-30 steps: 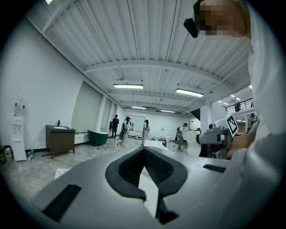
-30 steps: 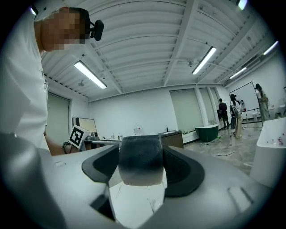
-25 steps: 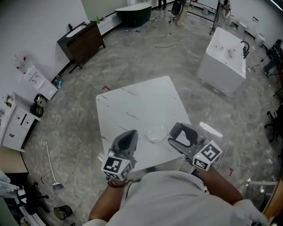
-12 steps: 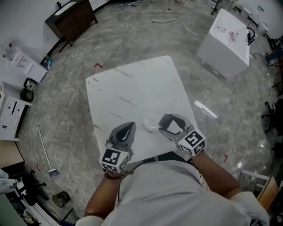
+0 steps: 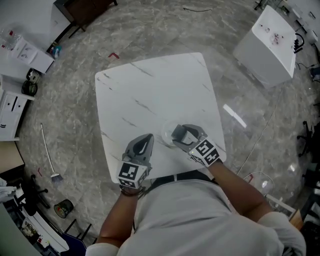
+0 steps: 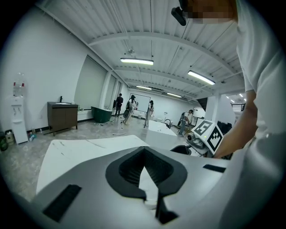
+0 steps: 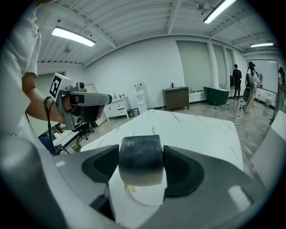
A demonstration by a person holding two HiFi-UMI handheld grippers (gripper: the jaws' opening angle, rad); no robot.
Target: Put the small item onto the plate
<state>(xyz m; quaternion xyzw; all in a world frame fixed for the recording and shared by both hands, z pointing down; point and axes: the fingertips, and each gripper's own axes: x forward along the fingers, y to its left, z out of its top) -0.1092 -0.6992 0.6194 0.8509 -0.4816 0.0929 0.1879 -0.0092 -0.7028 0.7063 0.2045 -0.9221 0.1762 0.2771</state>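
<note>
**Head view.** White marble-veined table (image 5: pixel 150 95), square with rounded corners, on grey mottled floor (image 5: pixel 75 100). Clear plate (image 5: pixel 167 133) near the table's 5 o'clock edge. Right gripper (image 5: pixel 178 135) with tip overlapping the plate's 3 o'clock side; contact with the plate not discernible. Left gripper (image 5: pixel 145 137) just beside at 9 o'clock of the plate, over bare tabletop. White block unit (image 5: pixel 270 45) at 2 o'clock of the table, dark cabinet (image 5: pixel 85 6) at 11 o'clock, white furniture (image 5: pixel 12 117) at 9 o'clock.

**Left gripper view.** Jaws of left gripper (image 6: pixel 150 194) closed together, holding nothing. Tabletop (image 6: pixel 80 150) ahead. Right gripper's marker cube (image 6: pixel 208 134) at 3 o'clock. Long hall with white walls, ribbed ceiling, strip lights (image 6: pixel 136 61); dark cabinet (image 6: pixel 62 116) at 9 o'clock; distant persons standing.

**Right gripper view.** Right gripper (image 7: pixel 141 166) clamped on small item (image 7: pixel 140 154), a rounded block, dark on top fading to pale below, held above the tabletop (image 7: pixel 192 129). Left gripper (image 7: pixel 85 100) at 10 o'clock. Dark cabinet (image 7: pixel 175 97) and green tub (image 7: pixel 215 95) along the far wall.
</note>
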